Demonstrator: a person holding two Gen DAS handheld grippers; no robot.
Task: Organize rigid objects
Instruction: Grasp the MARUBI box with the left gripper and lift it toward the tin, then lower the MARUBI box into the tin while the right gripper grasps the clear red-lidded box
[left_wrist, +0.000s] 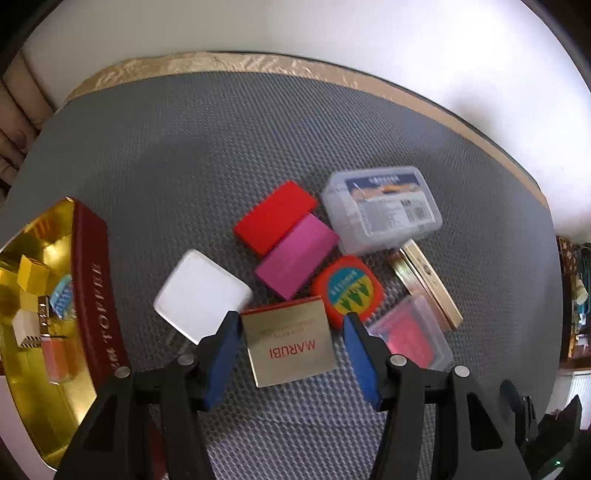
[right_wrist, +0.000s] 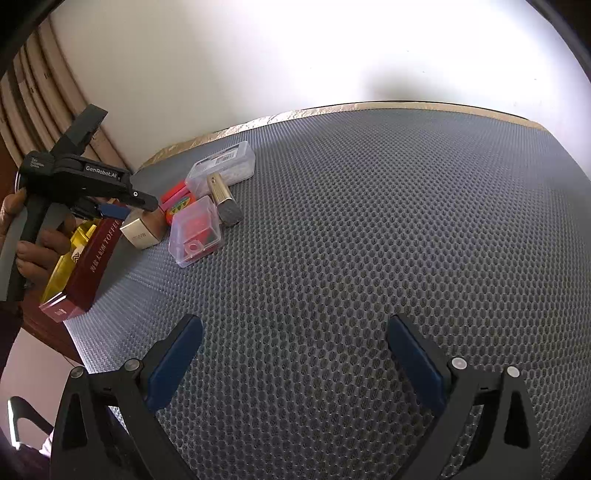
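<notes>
My left gripper (left_wrist: 290, 325) is open, its blue pads on either side of a gold MARUBI box (left_wrist: 291, 347) without touching it. Around the box lie a white square block (left_wrist: 201, 295), a red block (left_wrist: 275, 216), a magenta block (left_wrist: 297, 254), a round red tape measure (left_wrist: 347, 290), a clear case with red contents (left_wrist: 413, 338), a clear labelled box (left_wrist: 384, 206) and a gold ribbed bar (left_wrist: 424, 284). The red toffee tin (left_wrist: 94, 280) with gold lining holds several small items at the left. My right gripper (right_wrist: 295, 332) is open and empty over bare mat, far from the pile (right_wrist: 195, 218).
The grey mesh mat (right_wrist: 369, 240) covers the table, edged in gold (left_wrist: 221, 62), with a white wall behind. The left gripper's body and the hand holding it (right_wrist: 77, 177) show in the right wrist view beside the tin (right_wrist: 96, 258).
</notes>
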